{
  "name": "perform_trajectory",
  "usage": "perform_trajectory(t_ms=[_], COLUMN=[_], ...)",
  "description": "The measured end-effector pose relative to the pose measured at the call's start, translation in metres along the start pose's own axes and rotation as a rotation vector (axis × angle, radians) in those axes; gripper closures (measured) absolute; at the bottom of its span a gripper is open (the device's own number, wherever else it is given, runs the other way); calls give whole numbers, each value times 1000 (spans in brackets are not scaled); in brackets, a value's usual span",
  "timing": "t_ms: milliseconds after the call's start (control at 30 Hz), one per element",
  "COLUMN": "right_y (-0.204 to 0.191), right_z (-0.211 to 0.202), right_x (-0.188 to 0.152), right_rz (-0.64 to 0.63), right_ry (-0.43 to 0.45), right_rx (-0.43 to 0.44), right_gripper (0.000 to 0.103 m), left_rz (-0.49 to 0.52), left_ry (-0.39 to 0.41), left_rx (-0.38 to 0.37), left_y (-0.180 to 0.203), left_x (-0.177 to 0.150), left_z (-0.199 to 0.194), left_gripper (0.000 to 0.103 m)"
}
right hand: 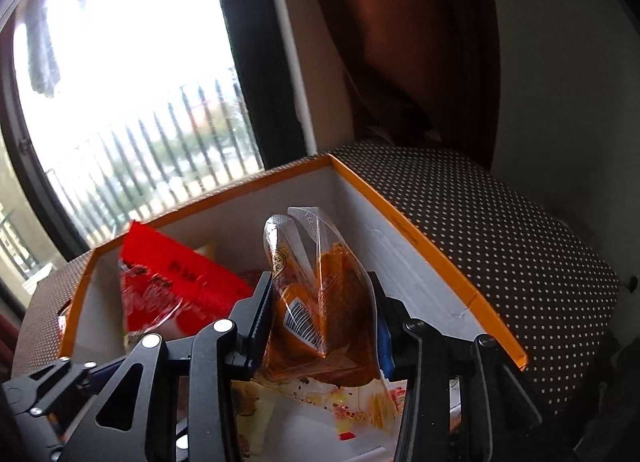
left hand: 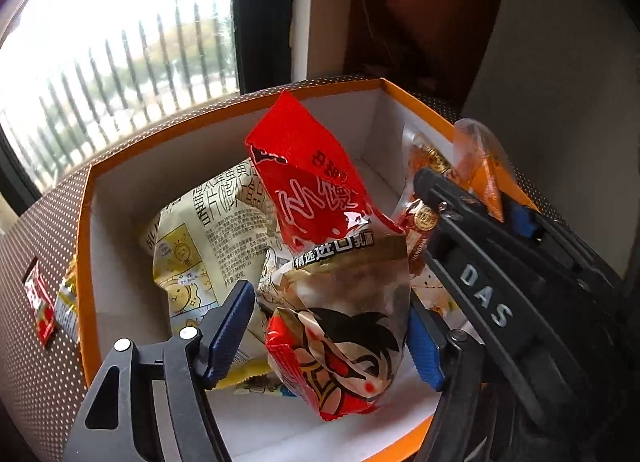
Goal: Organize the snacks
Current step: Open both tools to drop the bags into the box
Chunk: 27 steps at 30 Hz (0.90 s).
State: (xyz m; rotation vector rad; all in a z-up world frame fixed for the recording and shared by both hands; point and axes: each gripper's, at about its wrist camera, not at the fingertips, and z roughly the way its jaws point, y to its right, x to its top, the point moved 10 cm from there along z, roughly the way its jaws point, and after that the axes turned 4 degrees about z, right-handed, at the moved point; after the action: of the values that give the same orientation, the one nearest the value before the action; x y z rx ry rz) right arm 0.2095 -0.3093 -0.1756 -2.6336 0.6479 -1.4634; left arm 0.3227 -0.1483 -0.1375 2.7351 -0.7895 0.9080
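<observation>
- The left gripper [left hand: 332,326] hangs over the near part of the box, its fingers [left hand: 228,326] spread wide on either side of the red bag [left hand: 320,230]; the left pad stands clear of the foil, and whether the right pad touches it cannot be told.
- The red bag stands upright inside the box, a cartoon face low on its front and its red top crumpled and tilted toward the window.
- The right gripper [right hand: 320,310] has its fingers [right hand: 260,314] clamped on the orange pouch [right hand: 320,290], a clear packet with a barcode, held upright above the box's right side.
- Beneath the orange pouch lie more packets on the box floor.
- Behind the red bag a yellow bag [left hand: 200,246] with newsprint-style print leans against the left wall.
- The box [left hand: 84,230] has an orange rim and white inner walls and sits on a brown, white-dotted bench [right hand: 500,230].
- Outside the left wall two small sachets [left hand: 52,302] lie on the dotted surface, just beside the box.
- Beyond is a window [left hand: 120,42] with a railing outside, and a brown curtain [right hand: 400,42] to its right.
</observation>
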Motion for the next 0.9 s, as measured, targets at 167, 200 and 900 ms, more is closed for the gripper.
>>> perform_trajectory(t_ms=[167,200,900], right_y=[0,-1,-28], right_z=[5,4,-42], right_x=[-5,-5,-16], right_rz=[29,39,-4], right_ry=[-36,-41,17], right_rx=[29,39,86], right_gripper=[55,55,13], left_rz=[17,16,-16], left_ry=[21,25,160], left_rx=[23,21,131], left_y=[4,2,28], left_x=[7,9,-13], left_z=[4,4,-40], left_gripper=[28,28,18])
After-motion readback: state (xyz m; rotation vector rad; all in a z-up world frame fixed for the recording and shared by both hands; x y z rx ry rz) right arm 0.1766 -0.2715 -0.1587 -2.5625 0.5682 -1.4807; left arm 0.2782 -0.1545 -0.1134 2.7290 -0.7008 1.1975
